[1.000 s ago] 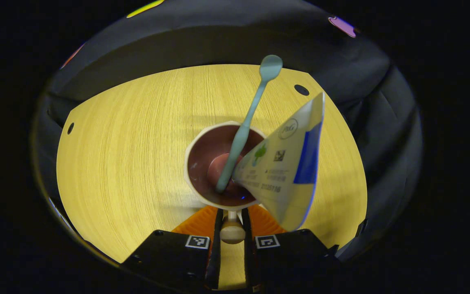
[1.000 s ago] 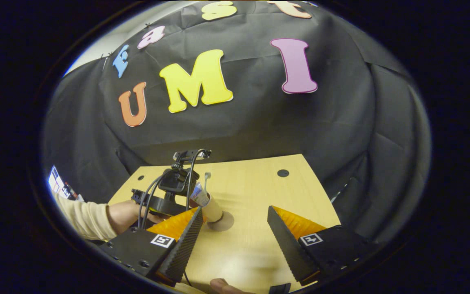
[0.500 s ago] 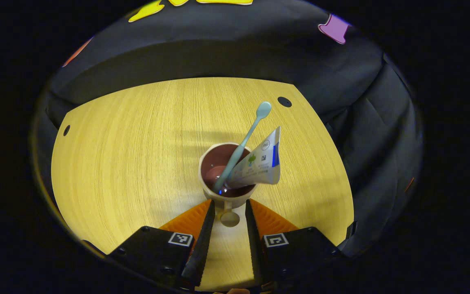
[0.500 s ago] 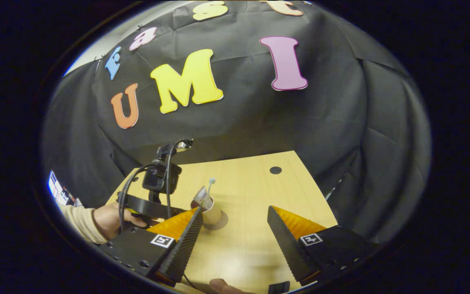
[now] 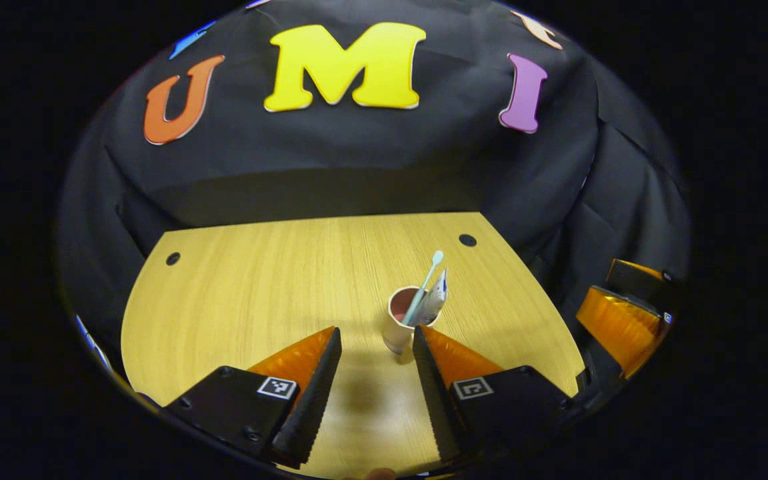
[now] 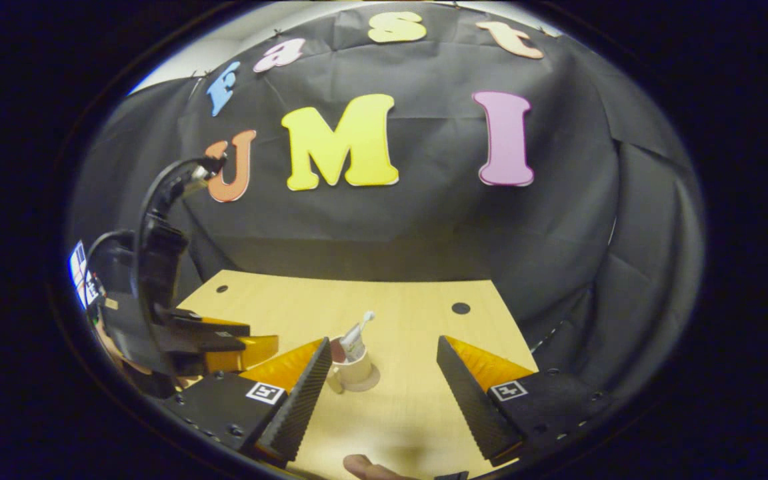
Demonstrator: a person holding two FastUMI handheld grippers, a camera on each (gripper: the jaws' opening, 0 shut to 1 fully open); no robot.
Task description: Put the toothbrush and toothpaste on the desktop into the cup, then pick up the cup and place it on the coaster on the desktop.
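Step in hand: last one, by the look of it. Your cup [image 5: 402,327] stands upright on the coaster [image 6: 362,381], toothbrush [image 5: 425,283] and toothpaste [image 5: 435,303] leaning inside it.
Cup position: on the bench [image 5: 257,287], right of centre in the left gripper view; in the right gripper view the coaster's rim shows around its base.
Left tool [image 5: 372,353]: jaws wide apart, holding nothing; the cup sits just beyond the fingertips, apart from both.
Right tool [image 6: 379,370]: jaws wide apart, holding nothing; cup near its left finger, not touching as far as can be seen.
Task state: judged complete, all three items where they belong.
Next move: none on the items. Keep both tools clear of the cup; the tall toothbrush would be easy to clip and tip.
Unclear: whether the cup is centred on the coaster.
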